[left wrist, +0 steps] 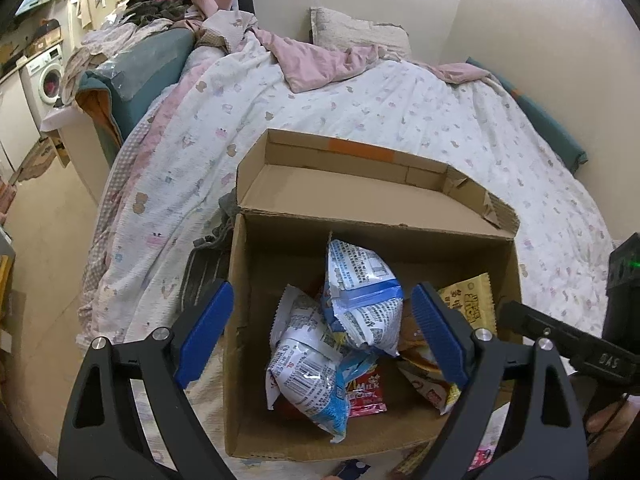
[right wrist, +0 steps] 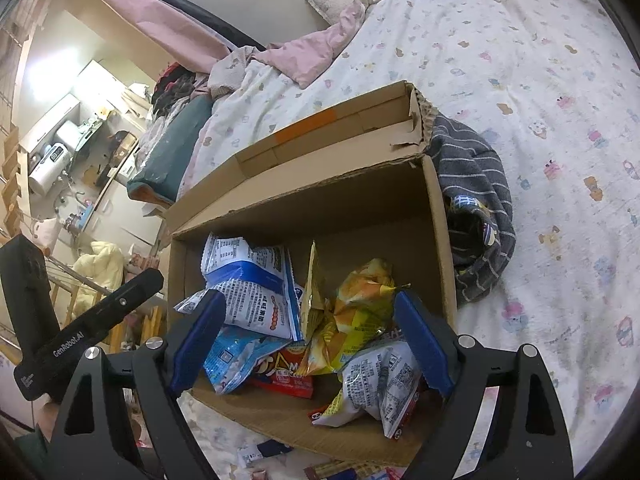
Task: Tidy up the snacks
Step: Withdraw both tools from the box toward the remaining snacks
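An open cardboard box (left wrist: pixel 244 360) (right wrist: pixel 438 220) sits on the bed and holds several snack bags. In the left wrist view, blue and white bags (left wrist: pixel 360 292) lie on top, with a yellow packet (left wrist: pixel 470 300) and a red packet (left wrist: pixel 366 396) beside them. In the right wrist view, a blue and white bag (right wrist: pixel 252 280), a yellow bag (right wrist: pixel 360 312) and a white bag (right wrist: pixel 384 384) show. My left gripper (left wrist: pixel 324 336) hovers open and empty above the box. My right gripper (right wrist: pixel 312 344) hovers open and empty above the box too.
The bed has a patterned white quilt (left wrist: pixel 360 112) (right wrist: pixel 520 80), a pink blanket (left wrist: pixel 320 60) and a pillow (left wrist: pixel 356 28). A striped grey cloth (right wrist: pixel 476 184) lies by the box's right side. Small packets (right wrist: pixel 272 450) lie in front of the box. A washing machine (left wrist: pixel 46 76) stands far left.
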Demonstrator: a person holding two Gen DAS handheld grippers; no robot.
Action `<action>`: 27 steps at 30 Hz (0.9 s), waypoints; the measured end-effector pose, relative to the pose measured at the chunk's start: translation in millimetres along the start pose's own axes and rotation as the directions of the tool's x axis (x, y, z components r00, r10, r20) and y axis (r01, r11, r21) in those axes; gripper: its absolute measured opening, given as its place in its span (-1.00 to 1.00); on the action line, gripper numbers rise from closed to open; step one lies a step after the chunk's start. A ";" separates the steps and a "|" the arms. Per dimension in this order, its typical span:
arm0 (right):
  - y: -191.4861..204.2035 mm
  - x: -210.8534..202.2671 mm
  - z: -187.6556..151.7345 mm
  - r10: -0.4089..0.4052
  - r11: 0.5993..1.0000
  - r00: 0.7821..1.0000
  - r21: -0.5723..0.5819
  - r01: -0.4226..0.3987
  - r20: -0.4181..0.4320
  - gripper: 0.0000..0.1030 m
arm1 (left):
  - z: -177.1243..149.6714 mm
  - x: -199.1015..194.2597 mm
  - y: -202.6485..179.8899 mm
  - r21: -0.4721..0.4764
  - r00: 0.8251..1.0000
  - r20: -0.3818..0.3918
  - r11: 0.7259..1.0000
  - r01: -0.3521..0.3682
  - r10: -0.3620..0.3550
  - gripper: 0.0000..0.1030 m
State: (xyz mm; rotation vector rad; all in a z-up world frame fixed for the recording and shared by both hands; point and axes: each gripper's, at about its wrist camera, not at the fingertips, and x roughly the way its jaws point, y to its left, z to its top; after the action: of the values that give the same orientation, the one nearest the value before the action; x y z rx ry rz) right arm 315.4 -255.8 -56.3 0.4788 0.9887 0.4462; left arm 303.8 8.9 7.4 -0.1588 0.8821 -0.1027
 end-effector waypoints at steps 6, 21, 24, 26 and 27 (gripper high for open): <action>1.1 -3.0 0.5 -0.006 1.000 1.000 -0.002 0.006 0.002 0.72 | -1.3 -4.1 2.5 -0.026 1.000 0.001 1.000 -0.004 0.004 0.81; 17.2 -35.7 -19.9 -0.017 0.999 1.000 -0.045 0.018 0.025 0.75 | -18.7 -40.2 10.5 -0.064 1.000 0.007 0.998 -0.023 0.023 0.82; 20.0 -47.0 -25.6 -0.023 0.998 0.999 -0.055 0.025 0.036 0.76 | -24.1 -48.6 10.9 -0.055 0.999 0.005 0.998 -0.036 0.036 0.82; 19.8 -53.6 -30.3 -0.031 0.998 0.999 -0.057 0.033 0.039 0.76 | -28.9 -53.8 12.3 -0.054 0.999 0.003 0.998 -0.041 0.041 0.82; 19.2 -56.7 -33.1 -0.035 0.998 0.999 -0.052 0.037 0.039 0.76 | -32.4 -56.8 13.2 -0.059 0.999 0.000 0.997 -0.041 0.041 0.82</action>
State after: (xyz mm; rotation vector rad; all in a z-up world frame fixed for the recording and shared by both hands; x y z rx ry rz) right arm 256.9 -266.1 -22.3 0.4195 0.9455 0.4283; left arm 243.1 27.6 27.9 -0.1954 0.8874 -0.0385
